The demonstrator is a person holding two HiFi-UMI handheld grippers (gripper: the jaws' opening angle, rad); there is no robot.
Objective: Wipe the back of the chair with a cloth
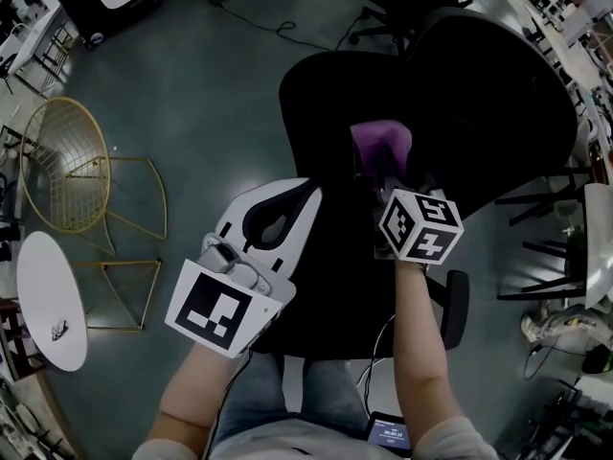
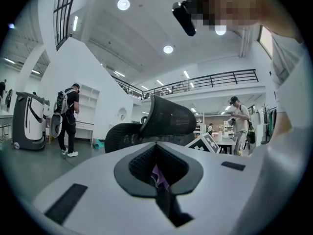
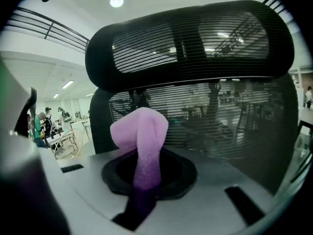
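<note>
A black mesh office chair stands in front of me, its seat (image 1: 330,94) toward the middle and its tall backrest (image 1: 498,94) to the right. My right gripper (image 1: 385,175) is shut on a purple cloth (image 1: 380,147), held over the seat just short of the backrest. In the right gripper view the cloth (image 3: 139,131) rises in a fold out of the right gripper (image 3: 144,180), with the mesh backrest (image 3: 234,116) and headrest (image 3: 190,43) close behind. My left gripper (image 1: 308,192) sits to the left, shut and holding nothing. In the left gripper view the left gripper (image 2: 157,173) points at the chair (image 2: 166,116), and a purple sliver shows past its tips.
A gold wire chair (image 1: 62,166) and a white round table (image 1: 48,300) stand on the floor to the left. Another black chair (image 1: 393,8) is behind. A person (image 2: 68,119) stands beside a white machine (image 2: 29,121); another person (image 2: 239,124) is at the right.
</note>
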